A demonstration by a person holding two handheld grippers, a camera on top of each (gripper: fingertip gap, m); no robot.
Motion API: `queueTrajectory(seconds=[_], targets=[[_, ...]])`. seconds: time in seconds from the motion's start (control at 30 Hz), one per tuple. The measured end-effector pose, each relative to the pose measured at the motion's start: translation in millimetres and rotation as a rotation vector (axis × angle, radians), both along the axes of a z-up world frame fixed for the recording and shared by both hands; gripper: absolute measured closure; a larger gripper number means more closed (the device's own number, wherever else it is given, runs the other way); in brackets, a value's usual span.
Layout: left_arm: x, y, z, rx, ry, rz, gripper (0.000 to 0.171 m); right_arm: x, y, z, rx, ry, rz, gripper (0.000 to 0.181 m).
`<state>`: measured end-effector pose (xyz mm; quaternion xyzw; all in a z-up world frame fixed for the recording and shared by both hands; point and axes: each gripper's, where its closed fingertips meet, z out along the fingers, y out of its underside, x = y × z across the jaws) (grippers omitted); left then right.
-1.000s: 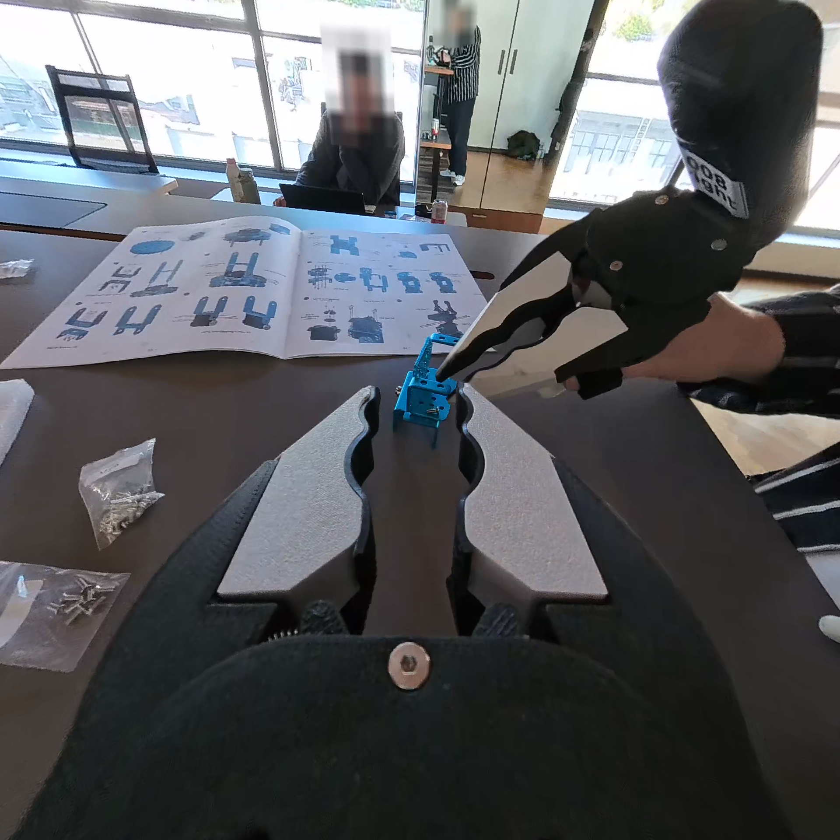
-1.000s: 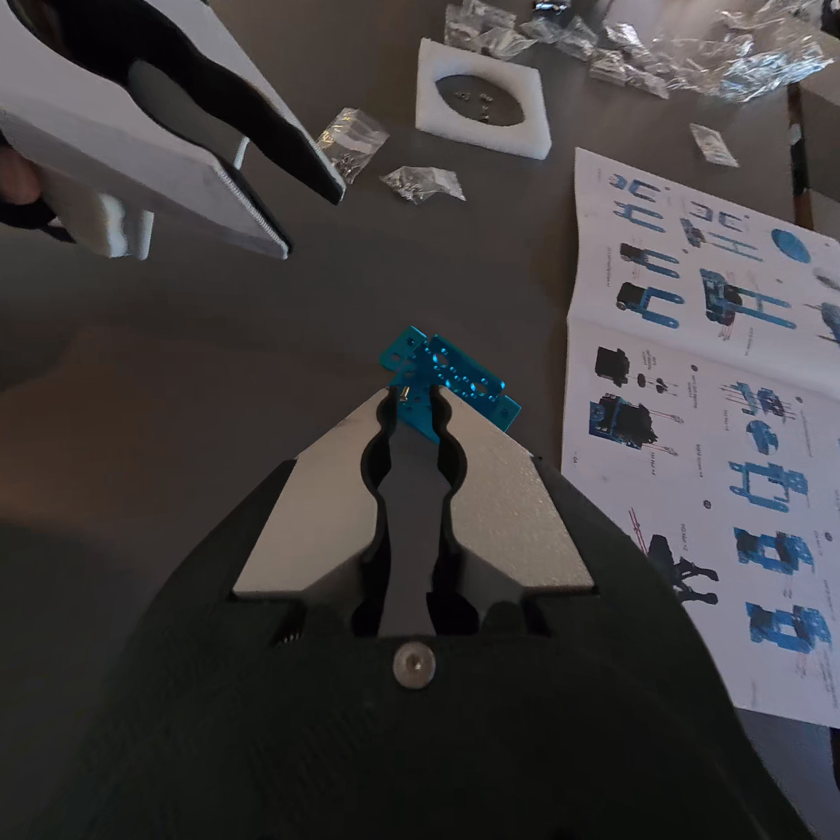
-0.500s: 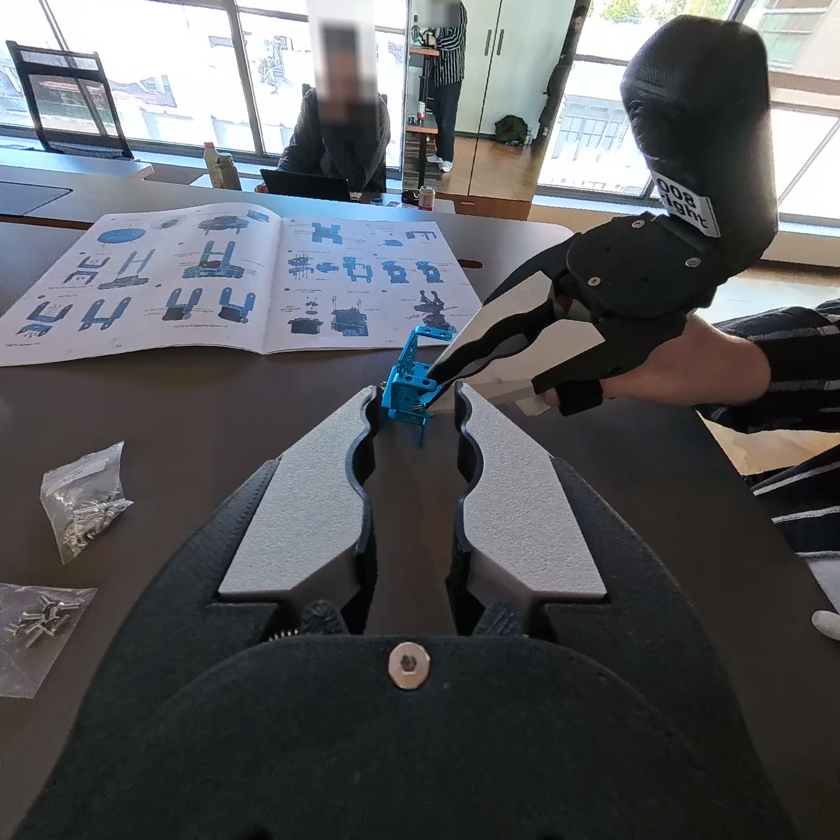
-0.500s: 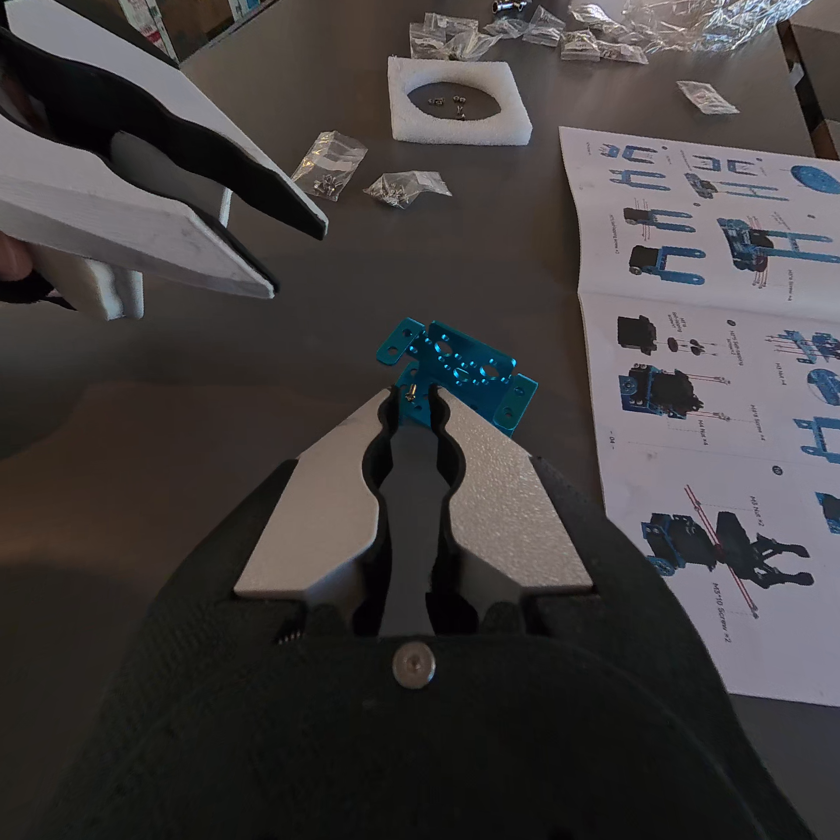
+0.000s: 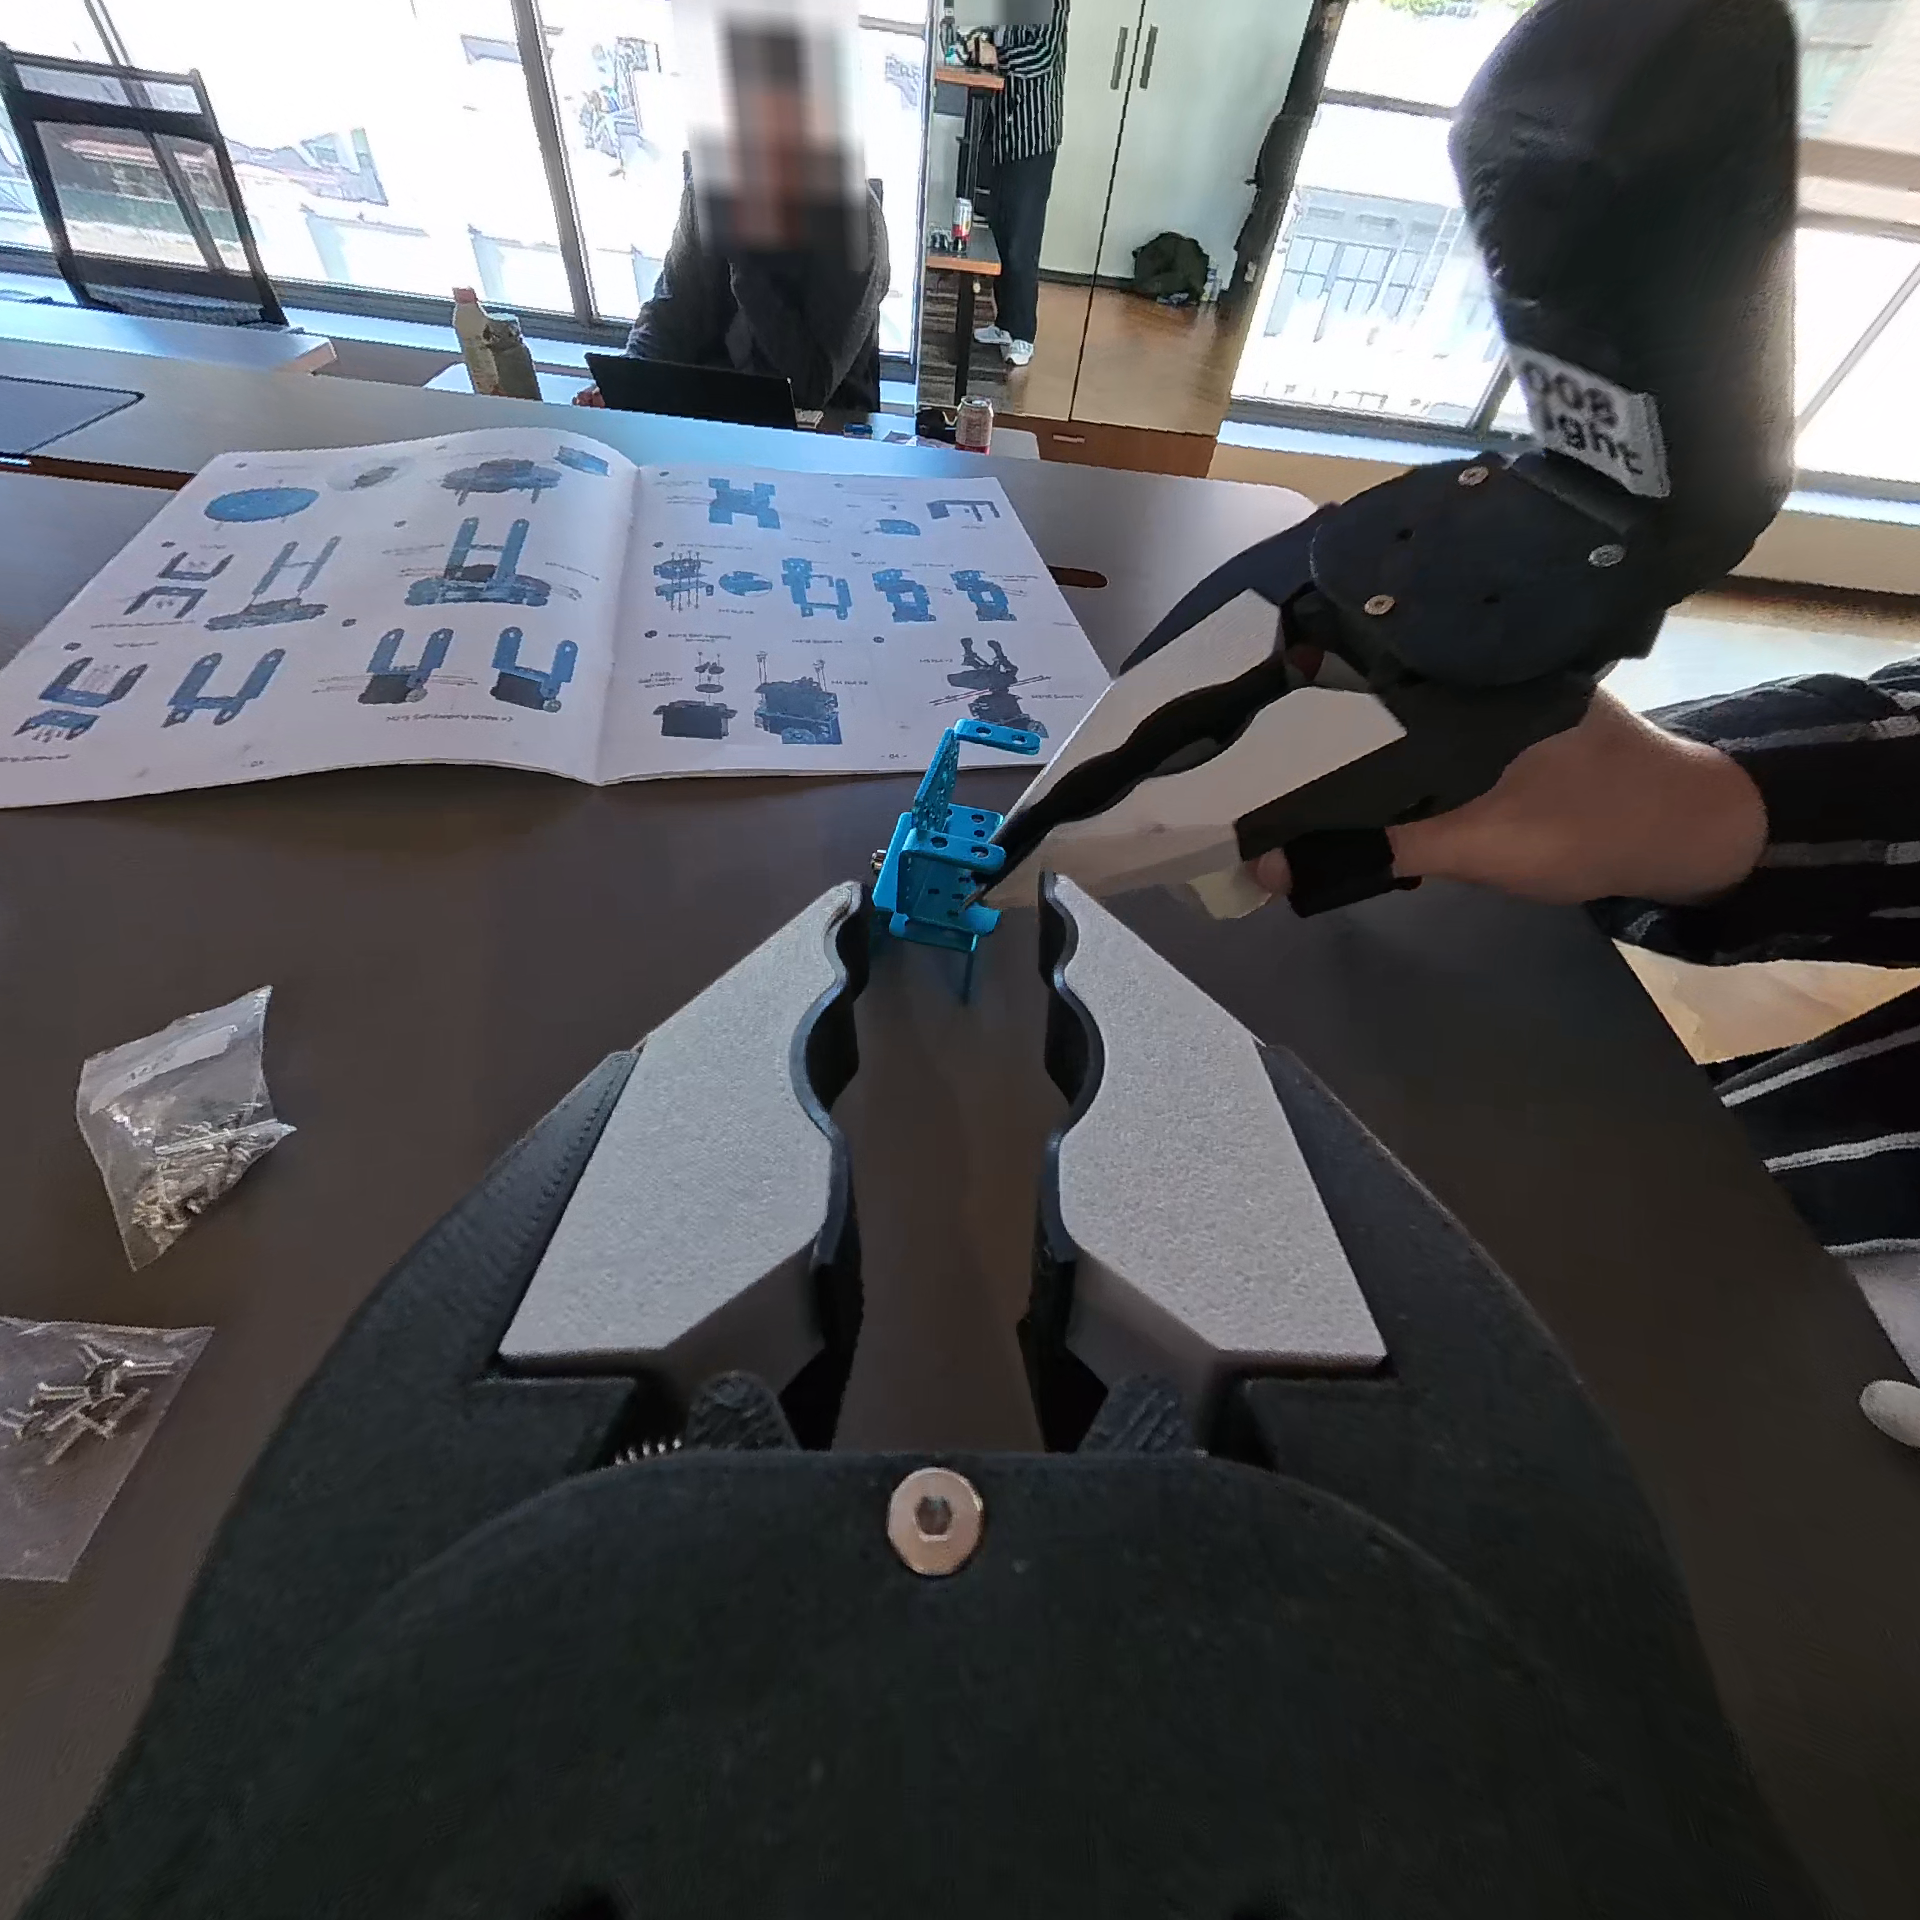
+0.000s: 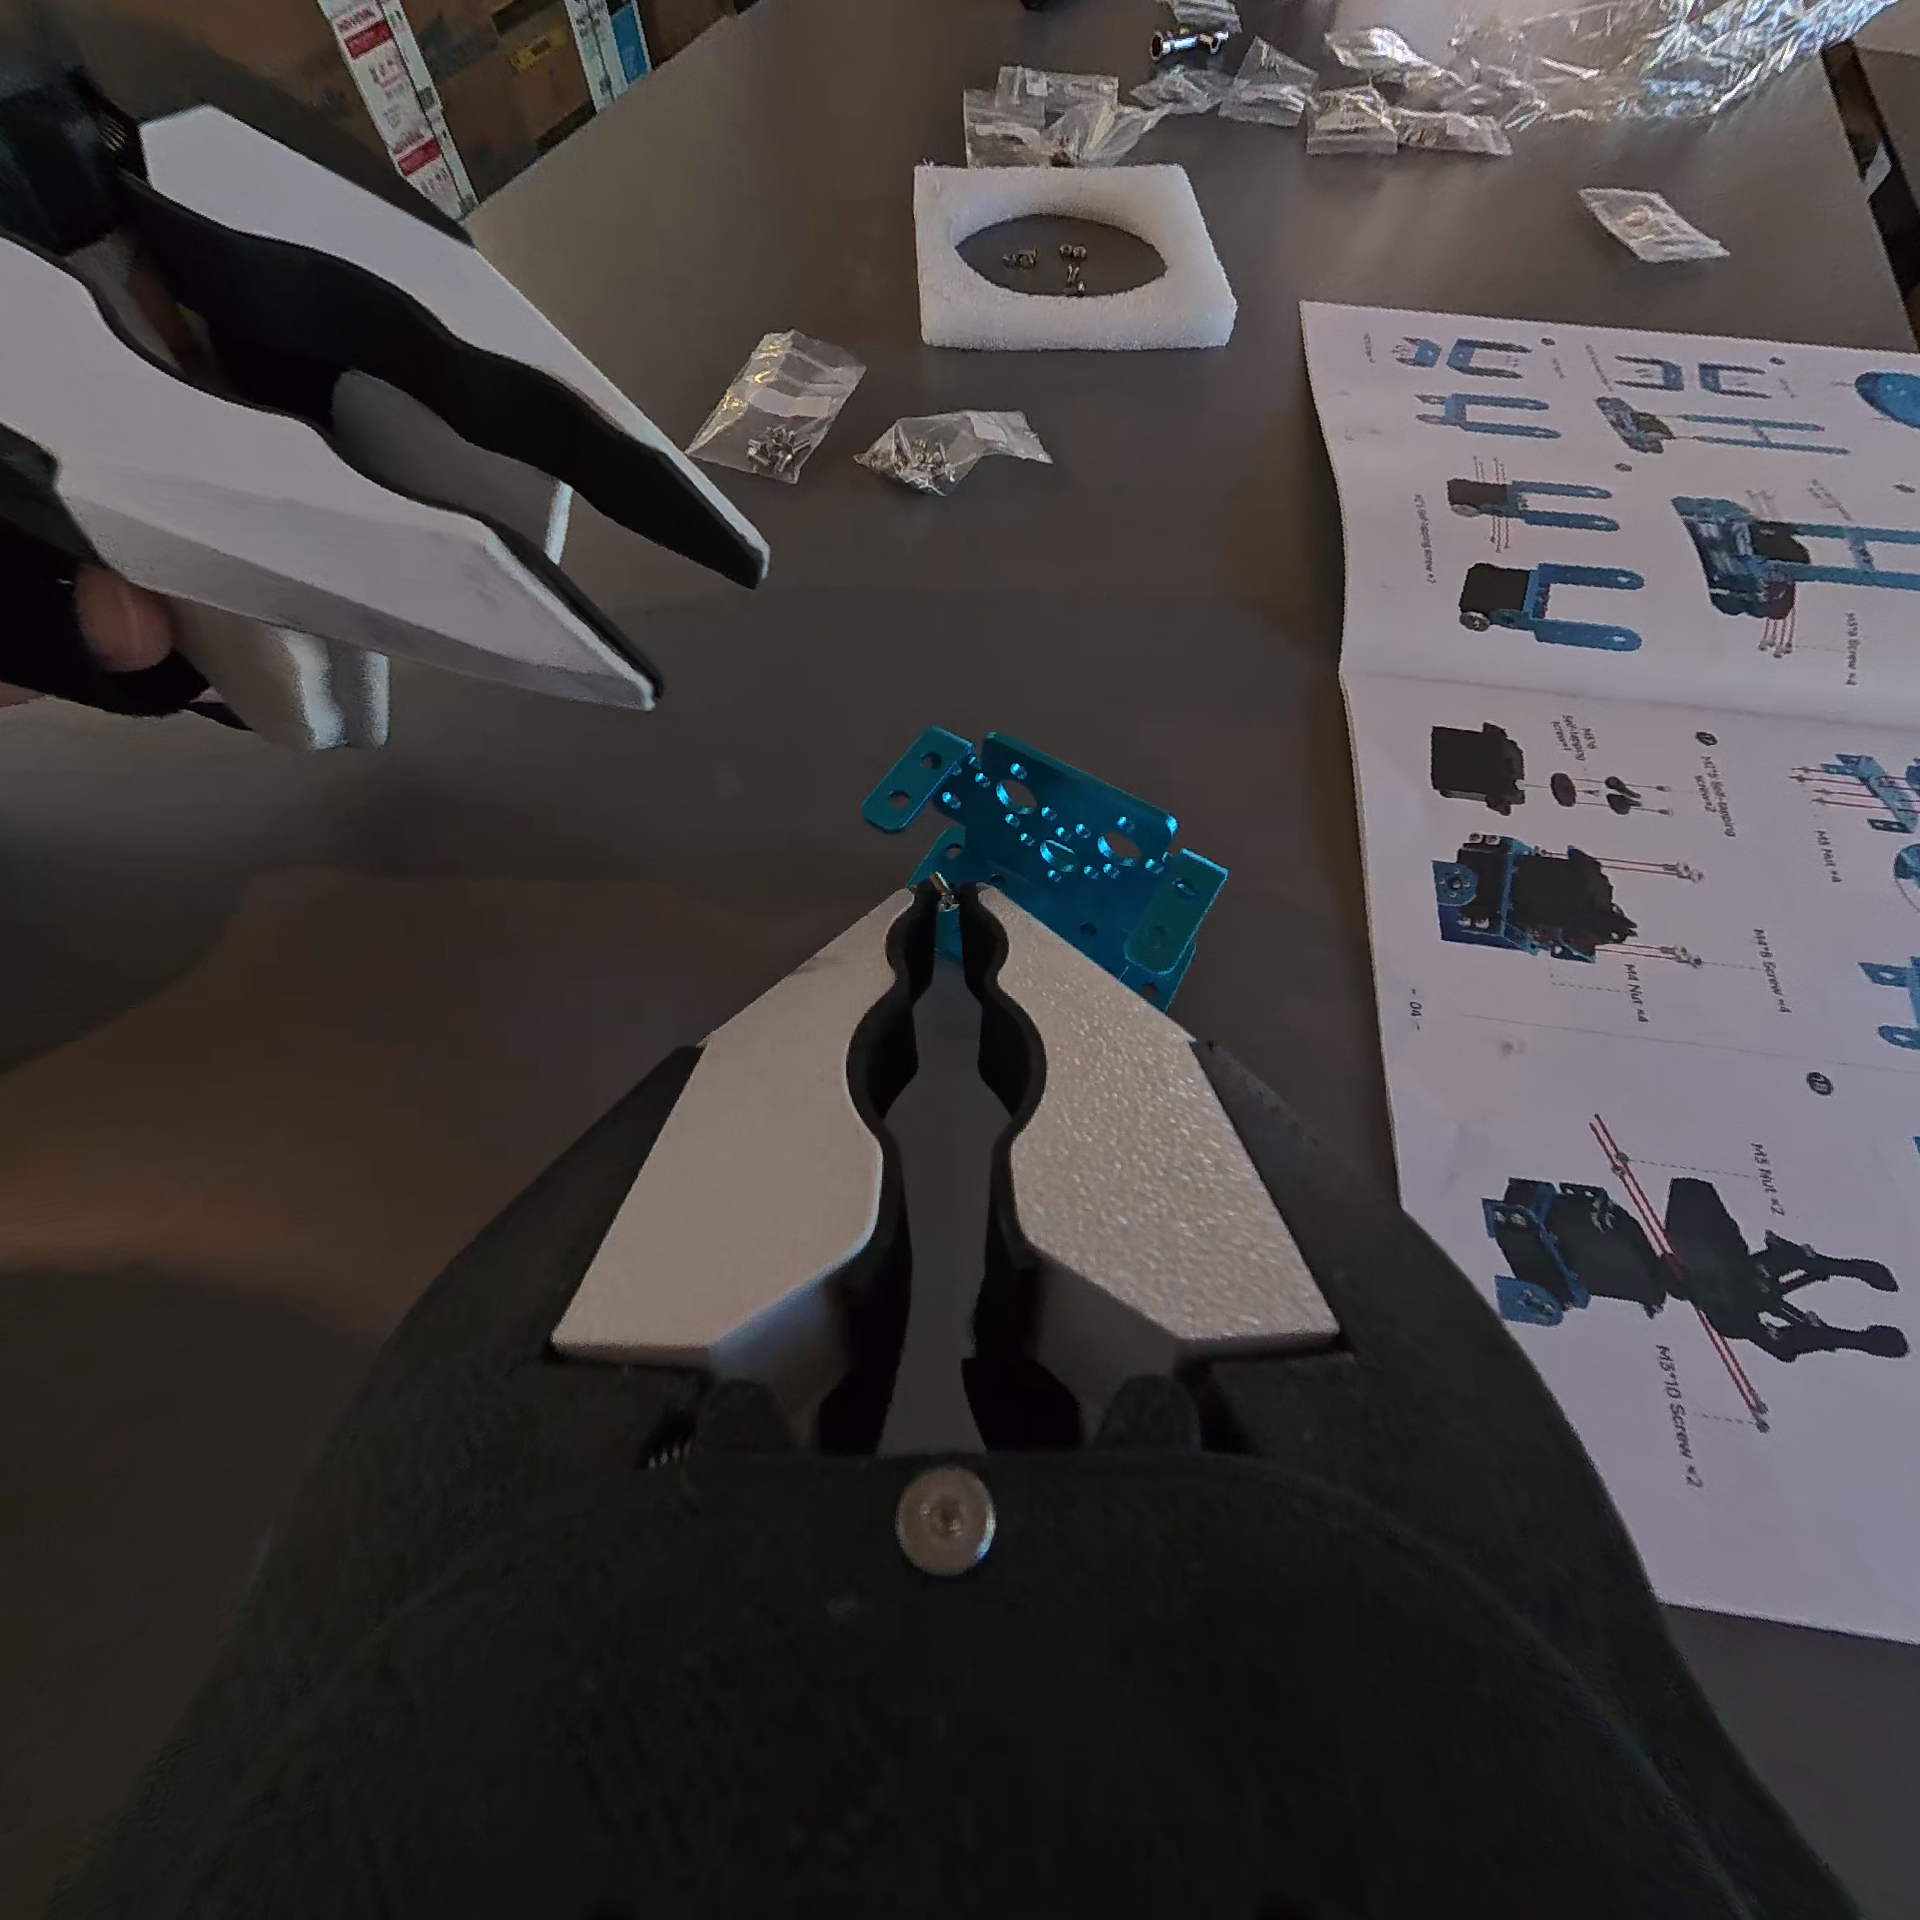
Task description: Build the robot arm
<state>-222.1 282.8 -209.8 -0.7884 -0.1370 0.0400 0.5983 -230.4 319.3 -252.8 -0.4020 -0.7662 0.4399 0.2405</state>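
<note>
A blue metal bracket (image 5: pixel 940 862) with several holes stands on the dark table (image 5: pixel 520 935); it also shows in the right wrist view (image 6: pixel 1070 842). My right gripper (image 6: pixel 943 896) is shut on a small silver screw (image 6: pixel 941 889) and holds it against the near side of the bracket. In the left wrist view it (image 5: pixel 992 894) comes in from the right, held by a hand. My left gripper (image 5: pixel 951 909) is open and empty, its tips just short of the bracket, its left tip next to it. In the right wrist view it (image 6: pixel 707 629) hovers to the bracket's upper left.
An open instruction booklet (image 5: pixel 540 613) lies beyond the bracket. Bags of screws (image 5: pixel 177 1122) lie to the left. A white foam frame (image 6: pixel 1070 260) with loose screws and more bags (image 6: pixel 1247 83) lie farther off. A person sits across the table behind a laptop (image 5: pixel 691 390). The gap from one gripper's tips to the other's is roughly 6 cm.
The left gripper has edged a little closer to the bracket and stays open. The right gripper has kept the screw at the bracket while its view tilted up.
</note>
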Motion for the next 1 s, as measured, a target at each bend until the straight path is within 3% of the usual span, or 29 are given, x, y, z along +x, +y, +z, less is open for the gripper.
queueTrajectory(seconds=[0.33,0.5,0.7,1.0], targets=[[-15.6,10.1,-20.7,-0.078,0.012,0.007,0.14,12.9,12.3,10.4,0.104,0.059,0.042,0.178],[-18.8,24.0,-27.3,-0.091,-0.009,-0.056,0.155,16.3,17.0,15.4,0.123,0.087,0.048,0.18],[-15.9,29.7,-35.7,-0.162,0.047,-0.049,0.156,17.9,22.3,10.2,0.087,0.071,0.04,0.181],[-15.2,35.4,-35.6,-0.174,0.1,-0.045,0.17,17.7,30.3,8.0,0.088,0.086,0.022,0.181]])
